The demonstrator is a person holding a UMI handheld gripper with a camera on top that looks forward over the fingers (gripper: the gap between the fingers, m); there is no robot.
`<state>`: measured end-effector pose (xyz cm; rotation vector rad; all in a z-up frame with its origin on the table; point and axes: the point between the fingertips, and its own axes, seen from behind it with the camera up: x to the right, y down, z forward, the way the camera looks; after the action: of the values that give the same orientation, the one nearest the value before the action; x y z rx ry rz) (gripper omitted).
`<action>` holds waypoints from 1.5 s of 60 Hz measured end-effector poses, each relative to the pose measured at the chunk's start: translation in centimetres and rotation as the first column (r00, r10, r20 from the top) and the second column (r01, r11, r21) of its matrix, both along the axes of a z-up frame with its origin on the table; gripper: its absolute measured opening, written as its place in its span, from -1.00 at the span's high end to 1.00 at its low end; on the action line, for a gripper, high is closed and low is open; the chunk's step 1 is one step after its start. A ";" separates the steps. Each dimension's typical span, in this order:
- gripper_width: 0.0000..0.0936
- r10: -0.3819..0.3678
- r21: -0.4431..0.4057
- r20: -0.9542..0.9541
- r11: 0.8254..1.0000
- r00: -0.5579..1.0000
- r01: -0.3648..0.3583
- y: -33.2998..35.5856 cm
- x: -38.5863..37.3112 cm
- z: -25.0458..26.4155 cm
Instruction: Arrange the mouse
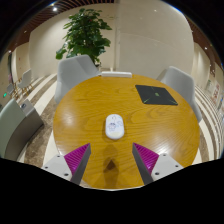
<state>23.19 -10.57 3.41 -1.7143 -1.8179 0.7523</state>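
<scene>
A white computer mouse (114,125) lies on the round wooden table (80,110), near its middle. A black mouse pad (156,95) lies farther back and to the right of the mouse. My gripper (112,160) is open and empty, with its magenta pads (78,157) wide apart. The mouse sits just ahead of the fingers, in line with the gap between them.
Grey-white chairs stand around the table: one at the back left (72,72), one at the back right (180,84), one at the left (14,125). A green potted plant (86,35) stands behind the table.
</scene>
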 end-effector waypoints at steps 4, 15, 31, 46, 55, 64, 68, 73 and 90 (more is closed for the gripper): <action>-0.86 -0.009 -0.005 0.007 1.000 1.000 0.009 -0.1 -1.6 -0.9; -0.86 -0.021 -0.011 0.029 1.000 0.999 0.021 -0.2 -5.8 -3.5; -0.87 -0.042 -0.024 0.051 0.999 0.998 0.043 0.0 -9.9 -4.8; -0.45 -0.004 -0.003 0.057 1.000 0.998 0.005 -0.6 -11.4 -5.1; 0.08 -0.017 0.005 0.078 1.000 0.997 0.017 -0.6 -11.4 -4.8; 0.18 -0.039 -0.032 0.086 0.999 0.996 0.042 -0.8 -11.4 -3.3; 0.17 -0.051 -0.032 0.070 0.998 0.996 0.054 -0.2 -12.0 -1.5; 0.18 -0.055 -0.052 0.038 0.997 0.998 0.057 0.6 -13.5 2.0; 0.18 -0.113 0.015 -0.131 0.993 0.985 0.116 14.1 -27.6 10.0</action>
<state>-4.40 3.49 13.37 -1.6980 -1.6208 0.7735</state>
